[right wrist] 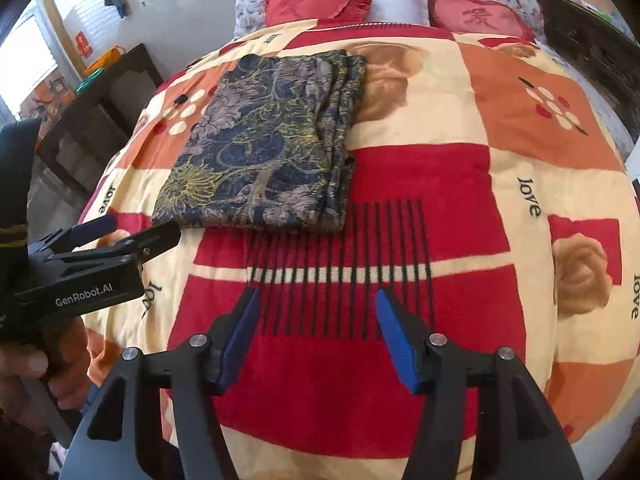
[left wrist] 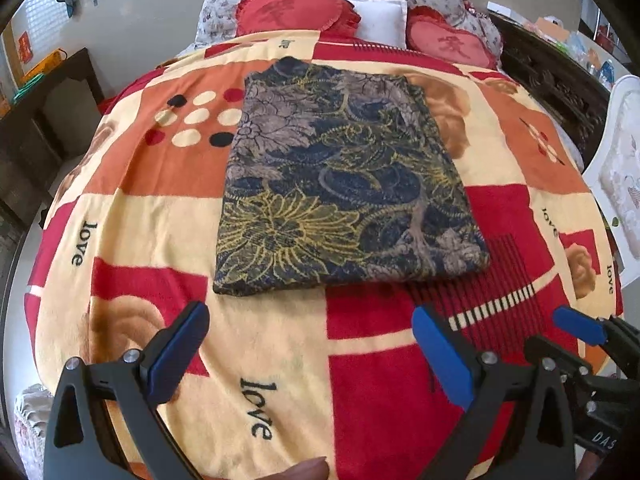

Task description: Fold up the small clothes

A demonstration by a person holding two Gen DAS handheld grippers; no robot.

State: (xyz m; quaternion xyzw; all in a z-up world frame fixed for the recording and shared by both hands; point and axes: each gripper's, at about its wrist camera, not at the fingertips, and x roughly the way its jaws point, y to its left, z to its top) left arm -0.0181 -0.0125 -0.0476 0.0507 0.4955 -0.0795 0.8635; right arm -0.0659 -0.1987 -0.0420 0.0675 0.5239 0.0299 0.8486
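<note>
A dark blue garment with a yellow and grey flower print (left wrist: 340, 184) lies folded into a flat rectangle on the bed blanket (left wrist: 160, 220). It also shows in the right wrist view (right wrist: 264, 144), with stacked layers at its right edge. My left gripper (left wrist: 312, 320) is open and empty, just short of the garment's near edge. My right gripper (right wrist: 316, 300) is open and empty, over the blanket (right wrist: 440, 184) to the right of the garment's near corner. The right gripper's blue fingertip (left wrist: 576, 324) shows at the lower right of the left wrist view. The left gripper (right wrist: 136, 228) shows at the left of the right wrist view.
Red heart cushions (left wrist: 296, 12) and a white pillow (left wrist: 380, 20) lie at the head of the bed. A dark wooden side table (left wrist: 52, 112) stands left of the bed. A white chair (left wrist: 620, 168) stands at the right.
</note>
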